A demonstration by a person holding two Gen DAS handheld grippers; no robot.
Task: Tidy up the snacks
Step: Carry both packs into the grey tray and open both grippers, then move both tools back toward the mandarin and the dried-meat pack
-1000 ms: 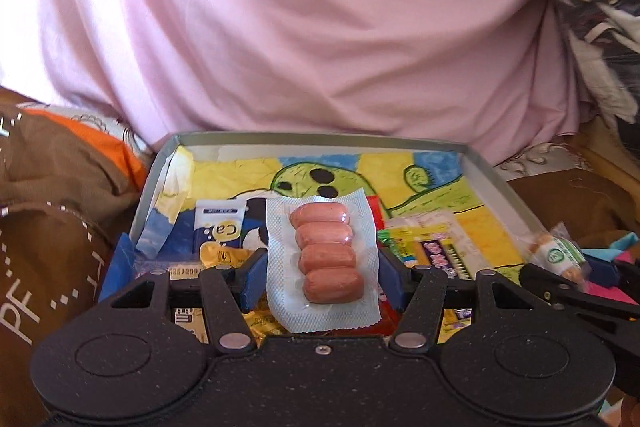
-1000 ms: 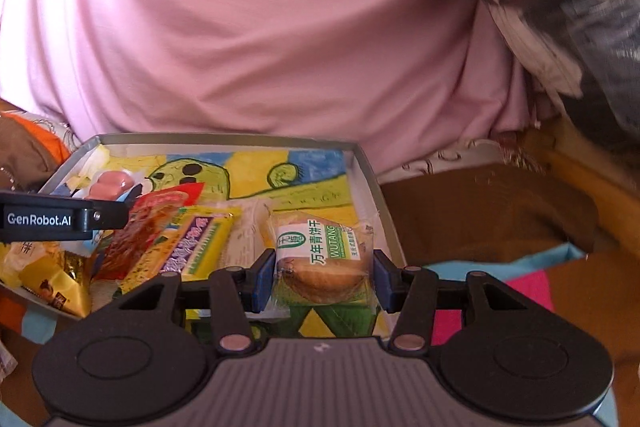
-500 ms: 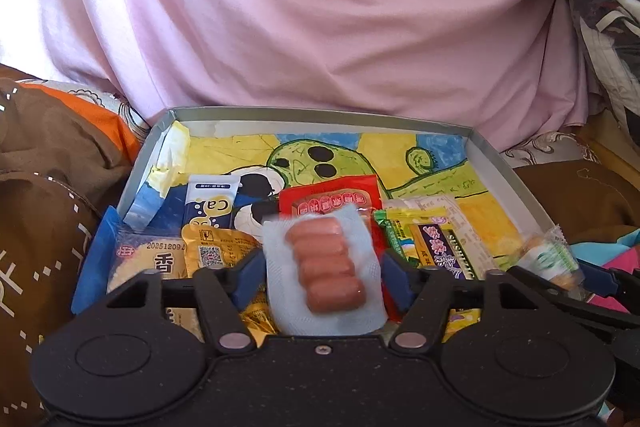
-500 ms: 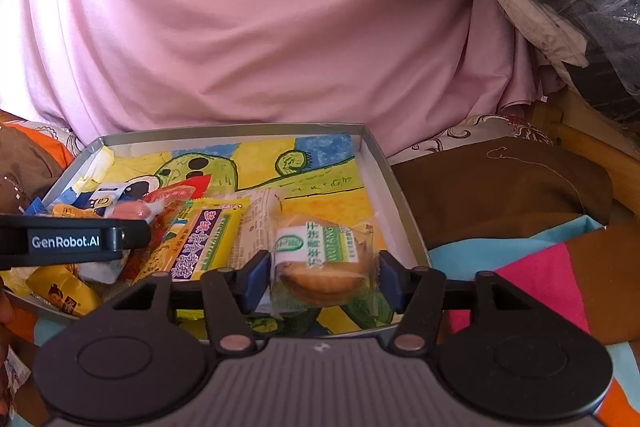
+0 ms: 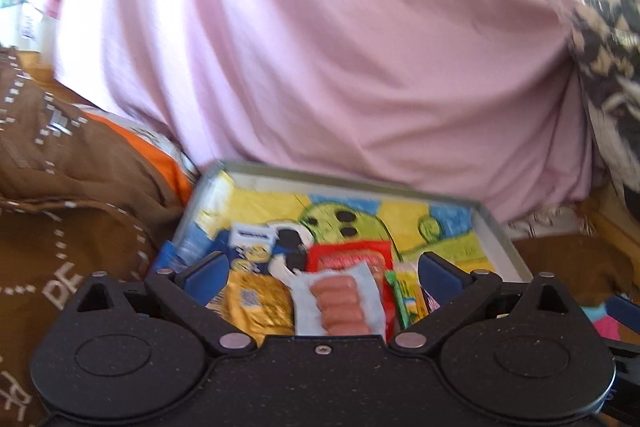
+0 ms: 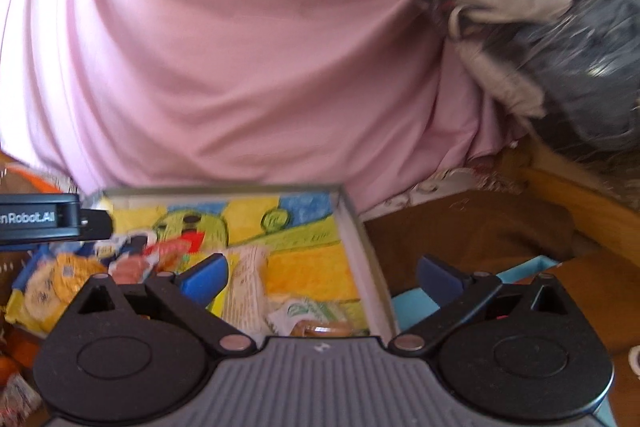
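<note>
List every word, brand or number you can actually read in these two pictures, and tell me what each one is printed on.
"nRobot.AI": white letters, start cut off by the frame edge, on the black left gripper seen from the right wrist camera.
"PE": white stitched letters on the brown quilted fabric.
Yellow foil snack packet: blurred, unreadable.
Blue-and-white sachet: blurred.
Green-and-white pastry wrapper: blurred.
Red sausage packet: blurred.

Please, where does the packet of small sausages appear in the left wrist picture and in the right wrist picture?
Left wrist: the sausage packet lies low in the middle, between the open fingers of the left gripper, inside the tray.
Right wrist: it shows only as a small blurred pink patch at the lower left.
Shared landmark: the green cartoon figure painted on the tray floor.
</note>
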